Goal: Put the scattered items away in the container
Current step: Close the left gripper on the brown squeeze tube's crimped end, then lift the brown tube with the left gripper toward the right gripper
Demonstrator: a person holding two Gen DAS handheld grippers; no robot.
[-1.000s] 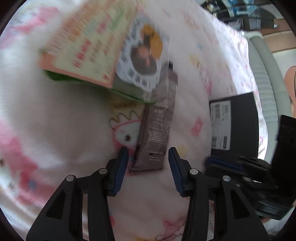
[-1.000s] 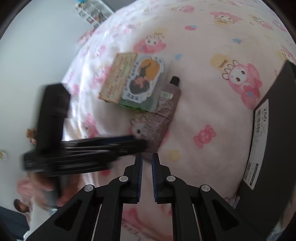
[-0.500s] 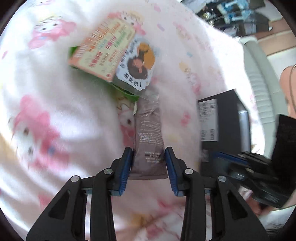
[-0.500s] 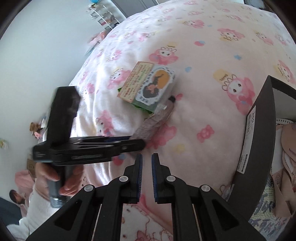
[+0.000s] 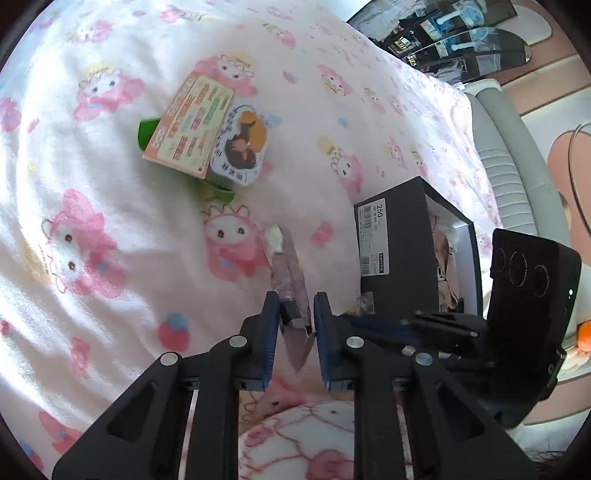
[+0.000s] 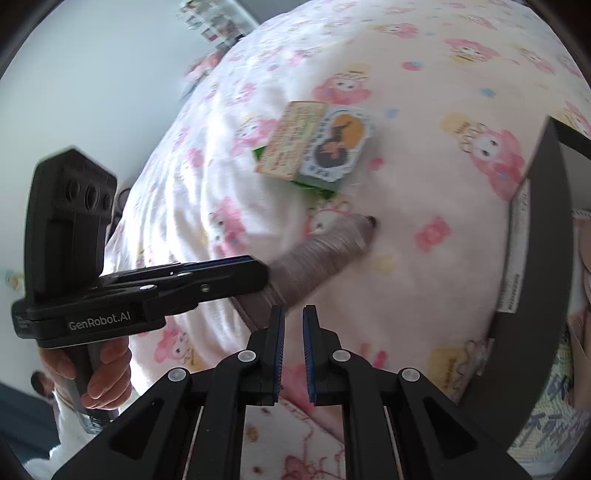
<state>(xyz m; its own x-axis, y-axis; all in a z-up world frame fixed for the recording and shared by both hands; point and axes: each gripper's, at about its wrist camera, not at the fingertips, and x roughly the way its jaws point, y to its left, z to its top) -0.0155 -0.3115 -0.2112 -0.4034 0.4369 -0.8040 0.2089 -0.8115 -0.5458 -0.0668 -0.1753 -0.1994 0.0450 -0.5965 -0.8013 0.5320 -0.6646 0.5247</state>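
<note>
My left gripper (image 5: 294,312) is shut on the flat crimped end of a brown-grey tube (image 5: 290,275) and holds it off the pink cartoon-print blanket; the tube (image 6: 317,258) also shows in the right wrist view, cap pointing away. A stack of a printed card, a sticker pack and a green packet (image 5: 207,136) lies on the blanket further off; the stack also shows in the right wrist view (image 6: 317,147). The black box (image 5: 393,236) with items inside stands to the right. My right gripper (image 6: 293,321) is shut and empty, close beside the left one.
The blanket (image 5: 110,221) covers a soft bed. The black box wall (image 6: 546,258) fills the right edge of the right wrist view. A grey padded bed edge (image 5: 506,155) and shelves (image 5: 443,33) lie beyond. The person's hand (image 6: 99,373) holds the left gripper's handle.
My left gripper has closed on the tube's end and lifted it off the blanket, away from the card stack. The right gripper has stayed shut.
</note>
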